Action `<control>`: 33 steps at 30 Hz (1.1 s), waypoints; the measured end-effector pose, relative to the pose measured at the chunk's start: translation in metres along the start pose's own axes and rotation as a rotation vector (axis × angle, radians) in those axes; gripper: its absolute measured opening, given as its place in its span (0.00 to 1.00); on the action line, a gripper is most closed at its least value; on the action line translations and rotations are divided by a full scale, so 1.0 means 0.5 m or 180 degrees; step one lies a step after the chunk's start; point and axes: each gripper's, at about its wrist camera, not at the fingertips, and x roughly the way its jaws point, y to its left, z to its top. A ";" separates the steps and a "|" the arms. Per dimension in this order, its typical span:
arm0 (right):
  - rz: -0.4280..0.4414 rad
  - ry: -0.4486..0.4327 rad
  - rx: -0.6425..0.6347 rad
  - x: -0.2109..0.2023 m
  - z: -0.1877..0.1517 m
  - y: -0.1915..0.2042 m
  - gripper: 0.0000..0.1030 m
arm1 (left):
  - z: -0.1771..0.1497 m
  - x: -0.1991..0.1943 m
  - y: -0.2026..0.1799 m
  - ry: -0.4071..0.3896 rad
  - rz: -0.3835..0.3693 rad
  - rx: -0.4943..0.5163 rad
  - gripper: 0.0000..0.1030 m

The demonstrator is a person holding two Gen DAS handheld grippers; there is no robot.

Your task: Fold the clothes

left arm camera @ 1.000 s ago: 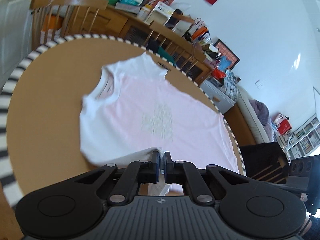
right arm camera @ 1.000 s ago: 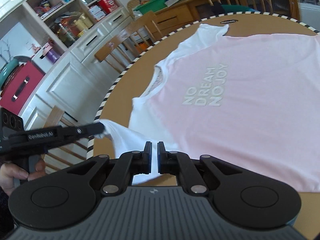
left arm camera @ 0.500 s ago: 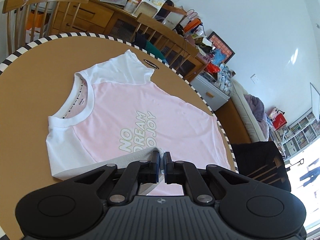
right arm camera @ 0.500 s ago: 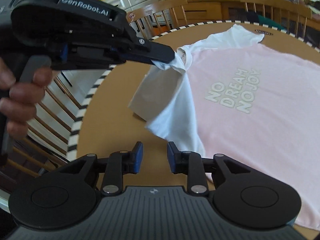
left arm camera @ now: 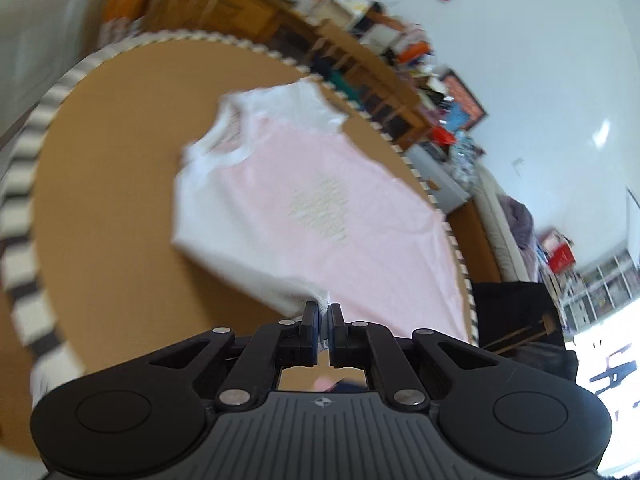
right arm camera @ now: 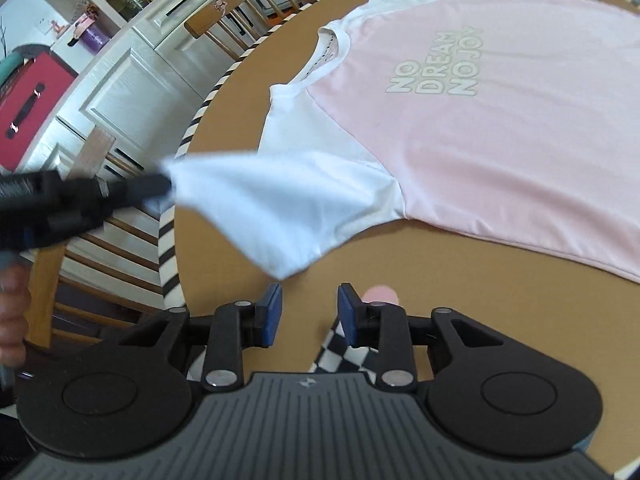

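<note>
Sleeve-fold step — left tool [left arm camera: 323,312] clamped on white sleeve [right arm camera: 280,208], lifted off surface [right arm camera: 400,264]. Right tool [right arm camera: 308,300] just opened, empty, sleeve hem just ahead — next: lay sleeve across shirt [right arm camera: 500,120].

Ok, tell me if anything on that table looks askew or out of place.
Only the near white sleeve: the left gripper is shut on its tip and holds it lifted and stretched out past the table's striped edge, while the rest of the pink T-shirt lies flat. The right gripper is open and empty.
</note>
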 end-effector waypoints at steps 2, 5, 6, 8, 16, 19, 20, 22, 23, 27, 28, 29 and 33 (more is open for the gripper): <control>-0.0056 -0.0037 -0.0156 0.007 -0.020 0.023 0.35 | -0.049 0.004 0.065 0.0118 0.0224 -0.0242 0.05; -0.0228 -0.0125 -0.0534 0.033 -0.051 0.064 0.34 | -0.090 0.008 0.113 0.0151 0.0460 -0.0279 0.01; -0.0361 -0.0074 -0.0695 0.050 -0.059 0.078 0.35 | -0.093 0.004 0.112 0.0103 0.0480 -0.0186 0.01; -0.0344 -0.0090 -0.0592 0.063 -0.064 0.081 0.35 | -0.096 -0.004 0.106 0.0021 0.0496 -0.0009 0.02; -0.0345 -0.0140 -0.0584 0.080 -0.053 0.083 0.04 | -0.096 0.034 0.069 0.0089 0.0366 0.0192 0.04; -0.0494 -0.0117 -0.0915 0.031 -0.048 0.113 0.05 | -0.107 0.052 0.057 0.0159 0.0334 0.0248 0.05; -0.0559 -0.0106 -0.1004 0.011 -0.044 0.125 0.07 | -0.110 0.057 0.056 0.0175 0.0328 0.0256 0.05; -0.0487 -0.0128 -0.1149 -0.030 -0.039 0.151 0.10 | -0.114 0.062 0.057 0.0193 0.0330 0.0260 0.06; -0.0384 -0.0144 -0.1210 -0.050 -0.039 0.163 0.13 | -0.115 0.063 0.058 0.0191 0.0340 0.0251 0.07; -0.0489 0.0064 -0.1420 -0.060 -0.055 0.171 0.18 | -0.113 0.055 0.061 0.0157 0.0365 0.0238 0.09; -0.0618 0.0069 -0.1235 -0.051 -0.049 0.146 0.18 | -0.113 0.053 0.060 0.0150 0.0382 0.0250 0.10; -0.0745 0.0073 -0.1043 -0.041 -0.042 0.120 0.19 | -0.113 0.054 0.056 0.0155 0.0382 0.0266 0.10; -0.1010 -0.0030 -0.0325 -0.009 -0.023 0.029 0.20 | -0.117 0.064 0.032 0.0213 0.0385 0.0384 0.12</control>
